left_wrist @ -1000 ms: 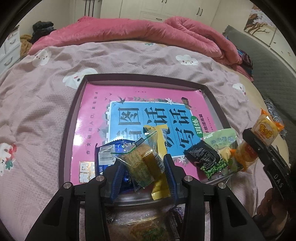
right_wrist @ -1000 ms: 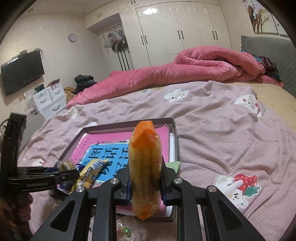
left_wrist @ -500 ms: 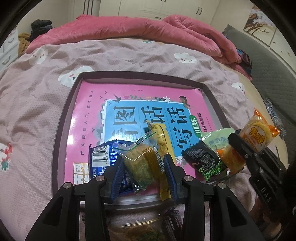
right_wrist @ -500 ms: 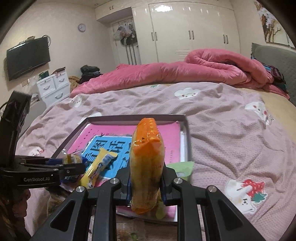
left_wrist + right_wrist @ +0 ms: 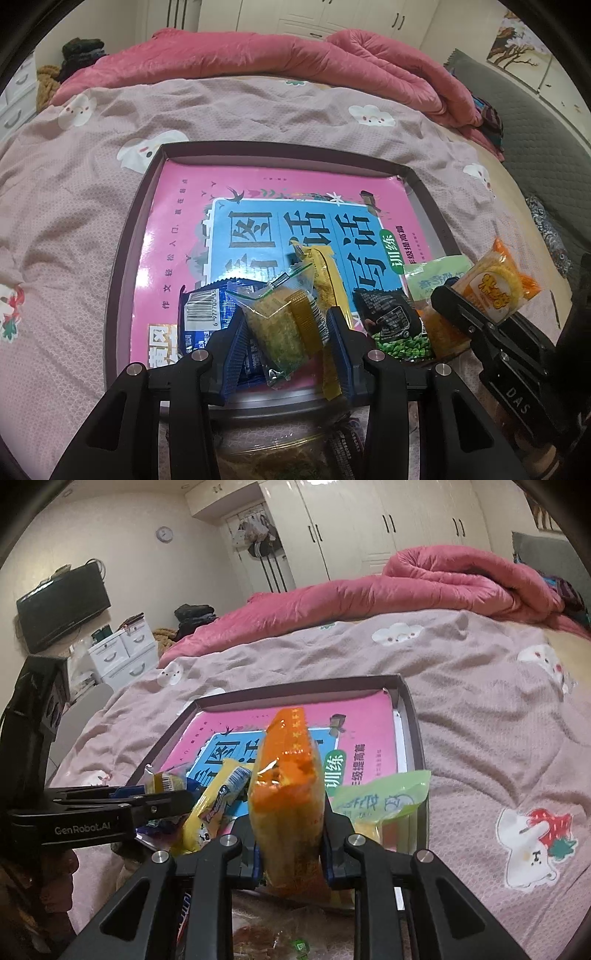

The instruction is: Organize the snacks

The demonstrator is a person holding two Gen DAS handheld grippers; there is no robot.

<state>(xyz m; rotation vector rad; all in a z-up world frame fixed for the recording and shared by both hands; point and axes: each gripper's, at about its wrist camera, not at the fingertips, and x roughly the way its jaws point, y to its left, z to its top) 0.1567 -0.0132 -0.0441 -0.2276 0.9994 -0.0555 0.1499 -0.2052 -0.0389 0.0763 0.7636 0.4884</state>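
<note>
A dark tray (image 5: 122, 258) with a pink and blue book (image 5: 258, 229) in it lies on the bed. My left gripper (image 5: 288, 332) is shut on a clear packet of green-yellow snack (image 5: 284, 325), held low over the tray's near edge. Under and beside it lie a blue packet (image 5: 203, 314), a yellow bar (image 5: 325, 280), a black pea packet (image 5: 395, 325) and a pale green packet (image 5: 432, 273). My right gripper (image 5: 291, 834) is shut on an orange snack packet (image 5: 288, 794), held upright above the tray's near right corner; it also shows in the left wrist view (image 5: 495, 291).
The tray (image 5: 413, 731) rests on a pink patterned bedspread (image 5: 480, 720). A rolled pink duvet (image 5: 295, 55) lies at the far side. More snack packets (image 5: 273, 458) lie on the bed in front of the tray. Drawers (image 5: 122, 653) and a TV (image 5: 62, 609) stand left.
Both grippers have moved forward and lower over the tray's near edge, still holding their packets. The right gripper's orange packet has come closer to the tray's right corner.
</note>
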